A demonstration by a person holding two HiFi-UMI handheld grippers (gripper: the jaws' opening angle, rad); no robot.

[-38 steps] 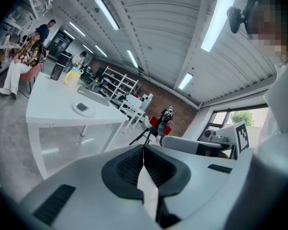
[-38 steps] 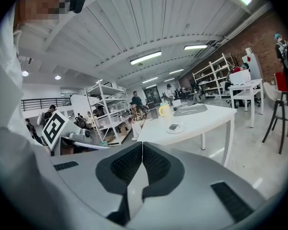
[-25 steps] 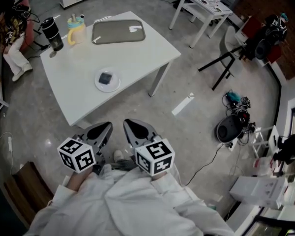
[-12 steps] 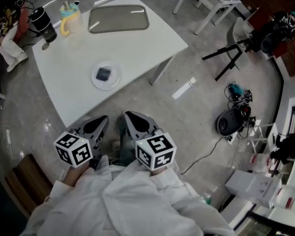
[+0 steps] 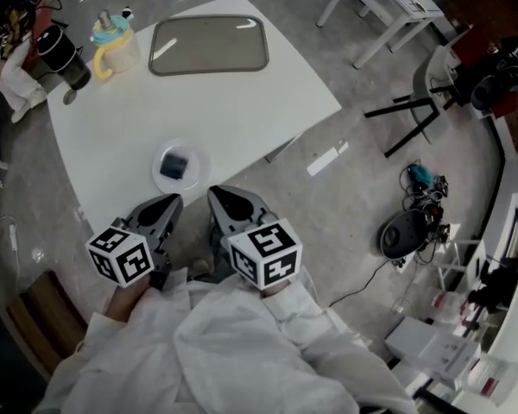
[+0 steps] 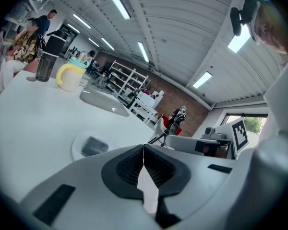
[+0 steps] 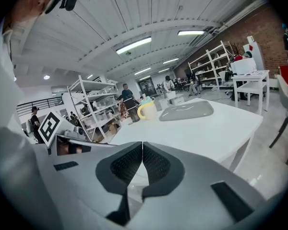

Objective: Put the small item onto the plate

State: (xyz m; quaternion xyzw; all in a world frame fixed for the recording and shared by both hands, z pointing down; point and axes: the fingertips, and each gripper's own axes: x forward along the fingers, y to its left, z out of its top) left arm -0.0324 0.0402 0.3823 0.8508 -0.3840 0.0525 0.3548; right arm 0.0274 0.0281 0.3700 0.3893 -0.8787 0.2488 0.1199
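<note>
- Small item (image 5: pixel 173 166): dark block, lies on plate (image 5: pixel 199 170), close to near edge of table (image 5: pixel 242 93).
- Left gripper (image 5: pixel 167 203), right gripper (image 5: pixel 222 198): jaws clenched, nothing between pads; tips close to that edge, near plate.
- Judgement: placement looks done.
- If regrasp needed: open jaws before reaching, come in low over rim, avoid nudging plate toward edge.

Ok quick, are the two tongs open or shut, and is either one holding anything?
Left tongs: shut, holding nothing.
Right tongs: shut, holding nothing.
</note>
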